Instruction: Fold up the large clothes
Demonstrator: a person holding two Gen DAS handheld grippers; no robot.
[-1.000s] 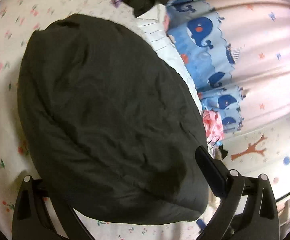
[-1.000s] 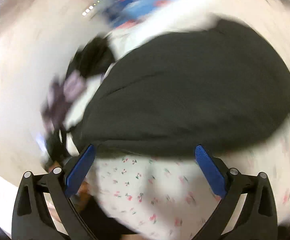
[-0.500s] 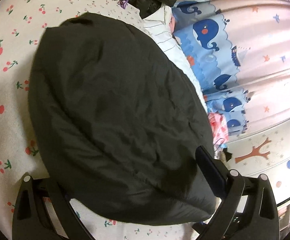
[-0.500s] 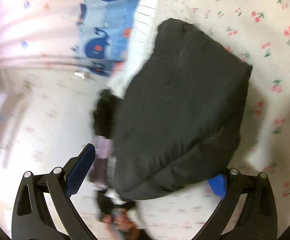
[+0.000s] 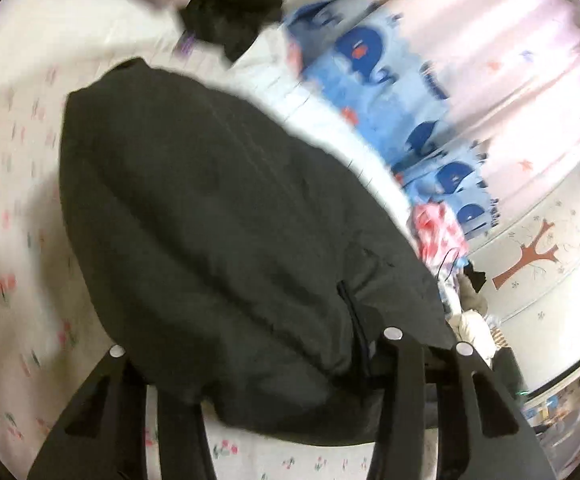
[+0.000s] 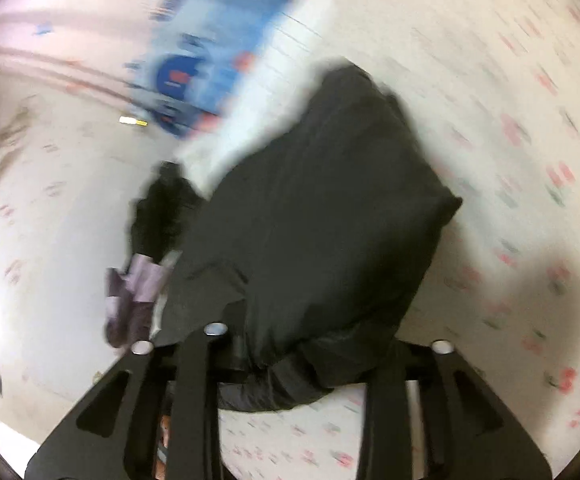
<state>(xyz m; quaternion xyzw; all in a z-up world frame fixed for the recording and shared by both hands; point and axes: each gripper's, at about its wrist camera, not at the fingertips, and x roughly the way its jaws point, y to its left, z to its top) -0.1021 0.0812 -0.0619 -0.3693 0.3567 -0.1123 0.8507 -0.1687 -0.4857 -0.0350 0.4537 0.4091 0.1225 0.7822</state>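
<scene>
On cherry-print sheet (image 5: 13, 208), both hand-held grippers (jaws closing) pinch dark jacket (image 5: 217, 232).

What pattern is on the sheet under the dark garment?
White sheet with small red cherries on green stems, blurred here; left wrist view shows it best.

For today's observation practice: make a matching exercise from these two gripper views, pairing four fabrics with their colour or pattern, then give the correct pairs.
Things:
1. bulky padded jacket
2. bed sheet
3. hanging cloth by the curtain
4. curtain

Descriptions:
A. pale pink with small stars
B. dark, almost black
C. blue with whales
D. white with small red cherries

Pairs: 1-B, 2-D, 3-C, 4-A
</scene>
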